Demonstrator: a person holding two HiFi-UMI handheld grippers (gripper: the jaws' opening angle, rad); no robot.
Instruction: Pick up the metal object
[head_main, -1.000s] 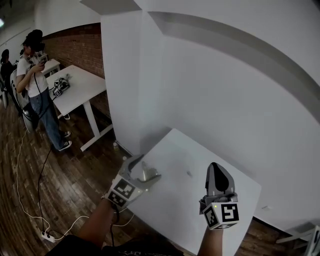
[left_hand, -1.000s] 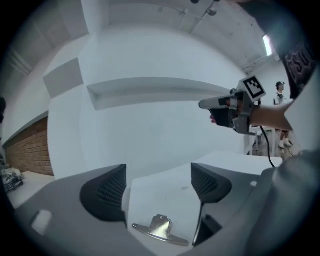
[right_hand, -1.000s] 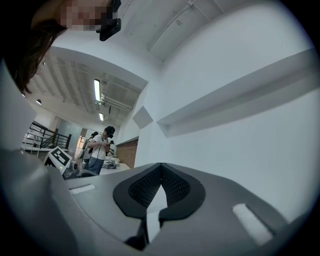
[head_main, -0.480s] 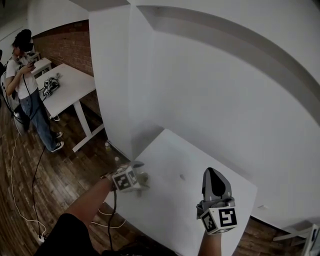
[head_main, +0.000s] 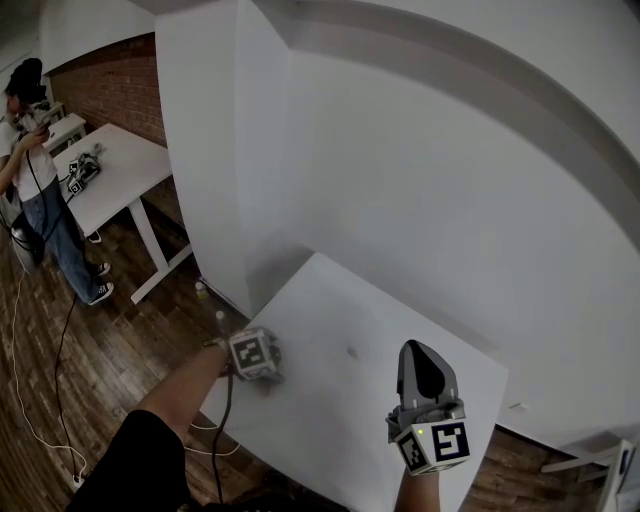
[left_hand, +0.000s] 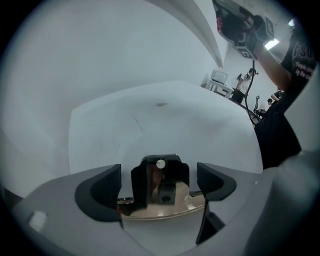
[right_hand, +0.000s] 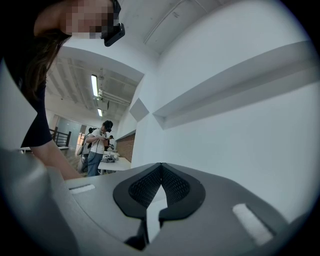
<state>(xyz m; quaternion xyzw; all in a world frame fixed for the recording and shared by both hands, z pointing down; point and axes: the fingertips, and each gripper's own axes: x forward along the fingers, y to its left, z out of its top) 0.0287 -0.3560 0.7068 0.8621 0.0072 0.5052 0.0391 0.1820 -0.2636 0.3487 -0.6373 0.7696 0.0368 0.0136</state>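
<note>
The metal object (left_hand: 161, 196), a shiny curved plate with a dark bracket on it, lies on the white table (left_hand: 150, 125) between the jaws of my left gripper (left_hand: 159, 172). The jaws stand wide apart, with a pad on either side of the piece. In the head view the left gripper (head_main: 253, 355) sits low at the table's (head_main: 330, 420) left edge and hides the piece. My right gripper (head_main: 419, 352) hovers over the table's near right part, shut and empty; in its own view the right gripper's (right_hand: 161, 167) pads meet and it points at the white wall.
A small dark speck (head_main: 351, 352) marks the tabletop between the grippers. White walls stand close behind the table. At far left a person (head_main: 30, 120) stands beside another white table (head_main: 110, 180). Cables run over the wood floor (head_main: 60, 340).
The left gripper turned over and sank to the table's left edge. The shiny piece seen in its jaws a second ago is now hidden beneath it in the head view. The right gripper barely moved.
</note>
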